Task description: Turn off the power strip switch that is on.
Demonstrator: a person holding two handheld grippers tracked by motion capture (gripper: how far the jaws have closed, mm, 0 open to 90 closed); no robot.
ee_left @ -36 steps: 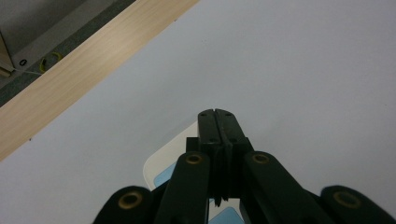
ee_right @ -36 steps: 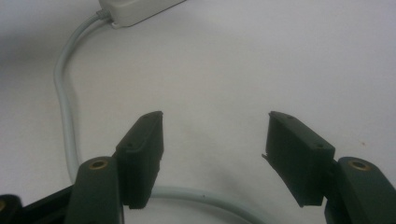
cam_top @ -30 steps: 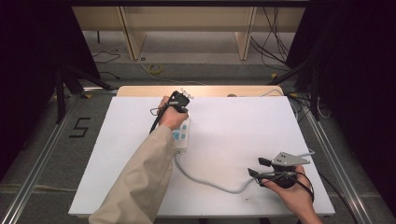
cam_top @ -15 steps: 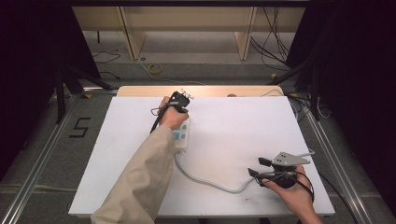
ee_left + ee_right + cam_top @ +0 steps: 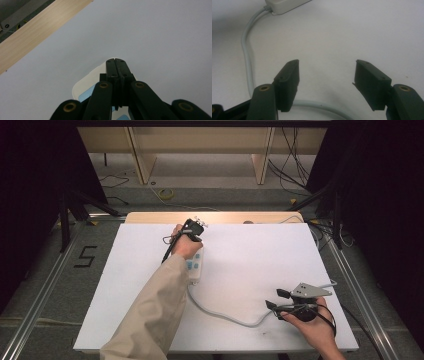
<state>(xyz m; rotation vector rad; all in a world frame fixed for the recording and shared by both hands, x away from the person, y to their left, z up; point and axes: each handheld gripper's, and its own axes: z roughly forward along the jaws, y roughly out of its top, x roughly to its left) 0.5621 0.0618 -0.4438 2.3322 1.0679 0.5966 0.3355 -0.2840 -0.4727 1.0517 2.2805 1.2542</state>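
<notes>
Both grippers are sitting low over the white table top (image 5: pixel 250 260) in the high view as I am watching: my left gripper (image 5: pixel 192 227) is pointing down at the far end of the white power strip (image 5: pixel 196 267), its jaws pressed together with nothing between them, while my right gripper (image 5: pixel 277 300) is resting near the front right corner with its jaws standing wide and empty. I am seeing the power strip lying lengthwise near the middle of the table, partly under my left hand (image 5: pixel 185 245), and its grey cable (image 5: pixel 220 315) is curving from the near end across the table toward the right gripper. My beige sleeve (image 5: pixel 150 315) is reaching in from the bottom edge. Moving to the left gripper view, the left gripper (image 5: pixel 116 61) is showing its two black tips meeting flat against each other directly above the rounded end of the power strip (image 5: pixel 85 82), whose blue switches are peeking out beside the jaws; I cannot tell whether the tips are touching it. A strip of bare wood (image 5: pixel 37 30) is running beyond the white surface. Moving to the right gripper view, the right gripper (image 5: pixel 327 75) is holding its jaws far apart over the table, the cable (image 5: pixel 247 57) is bending down the left side and passing just behind the jaws, and the end of the power strip (image 5: pixel 284 5) is lying well ahead at the top.
</notes>
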